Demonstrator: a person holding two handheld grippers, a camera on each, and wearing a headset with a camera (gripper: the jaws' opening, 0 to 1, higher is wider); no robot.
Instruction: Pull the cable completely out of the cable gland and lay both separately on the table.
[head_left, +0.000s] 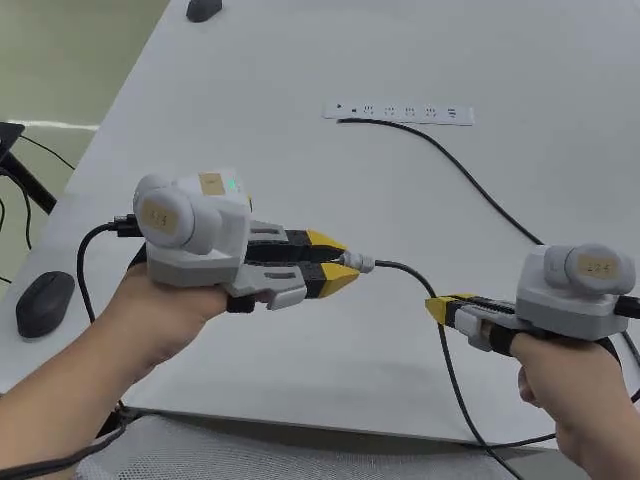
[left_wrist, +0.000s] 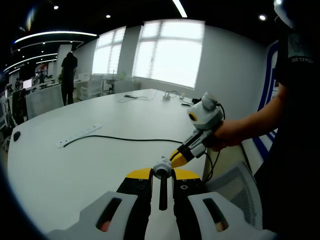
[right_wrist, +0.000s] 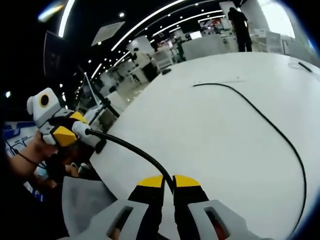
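Black cable (head_left: 400, 266) comes out of the small grey cable gland (head_left: 359, 263). The gland is pinched between the yellow tips of the left hand-held gripper (head_left: 345, 260), whose jaws are drawn narrow around its body. In the head view this tool sits at 9 o'clock, held level above the white desk (head_left: 300, 170) with its tips pointing toward 3 o'clock. The left hand (head_left: 165, 310) wraps the grip from underneath, and the forearm comes in from 7 o'clock. From the gland the cable makes a short arc toward 4 o'clock into the right hand-held gripper (head_left: 437, 307). Its jaws are nearly together and clamp the cable between the yellow tips, and its own view shows the line passing straight between them. The right hand (head_left: 565, 385) is a closed fist round the handle at 4 o'clock, aiming the tool toward 9 o'clock. The two sets of tips face each other, near but apart. Past the right tips the cable drops toward 5 o'clock and over the near edge of the desk. Both the gland and the held stretch of cable are up in the air, off the desk surface. A white power strip (head_left: 400, 111) lies at 12 o'clock, and its dark cord (head_left: 480, 190) runs off toward 4 o'clock. A dark mouse (head_left: 45, 303) rests at 9 o'clock near the desk edge
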